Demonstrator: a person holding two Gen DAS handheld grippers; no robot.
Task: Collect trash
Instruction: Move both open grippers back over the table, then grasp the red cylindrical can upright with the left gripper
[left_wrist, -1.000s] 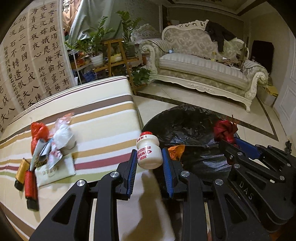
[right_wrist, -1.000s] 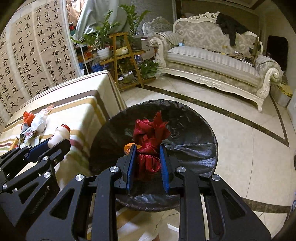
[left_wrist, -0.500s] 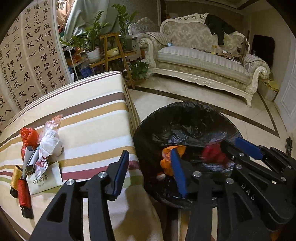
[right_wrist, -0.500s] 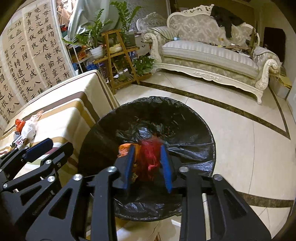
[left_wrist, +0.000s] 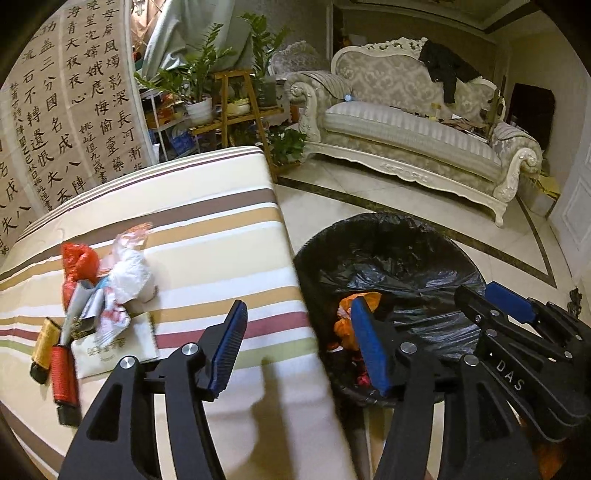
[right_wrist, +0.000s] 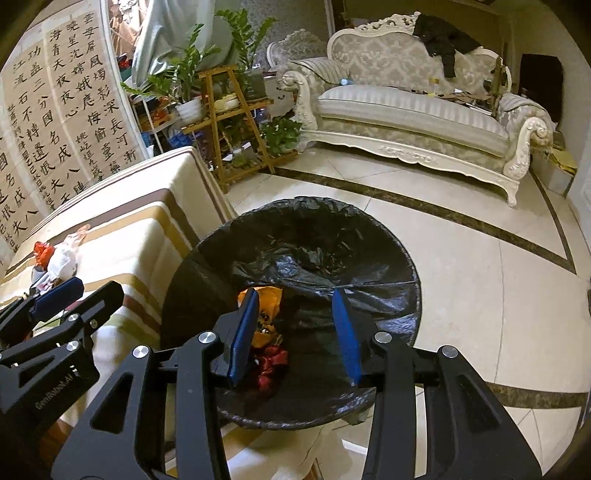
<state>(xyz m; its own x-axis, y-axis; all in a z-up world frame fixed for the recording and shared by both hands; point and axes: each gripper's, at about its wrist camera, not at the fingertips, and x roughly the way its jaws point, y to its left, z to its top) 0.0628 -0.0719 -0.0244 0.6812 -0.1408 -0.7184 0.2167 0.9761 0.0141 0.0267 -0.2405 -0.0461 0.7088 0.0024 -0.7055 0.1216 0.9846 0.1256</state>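
1. The black-lined trash bin (right_wrist: 295, 236) stood on the floor just beside the striped table (left_wrist: 207, 206). Both claws hung over its mouth.
2. The remaining trash pile (left_wrist: 103, 291) lay on the table's left part: red crumpled plastic, white wrapper, a flat paper packet, and red and yellow tubes touching one another. We judged the wrappers light and soft, best pinched at a bunched fold; the tubes looked stiffer and might roll, so across the middle.
3. The left claw (left_wrist: 299, 343) was opening, nothing between its pads, straddling the table edge and the bin rim.
4. The right claw (right_wrist: 295, 332) stood partly open and empty above the bin.
5. Orange and red scraps (right_wrist: 267, 336) lay at the bin's bottom; folds of the liner hid what else was there, and we could not read the packet's print.
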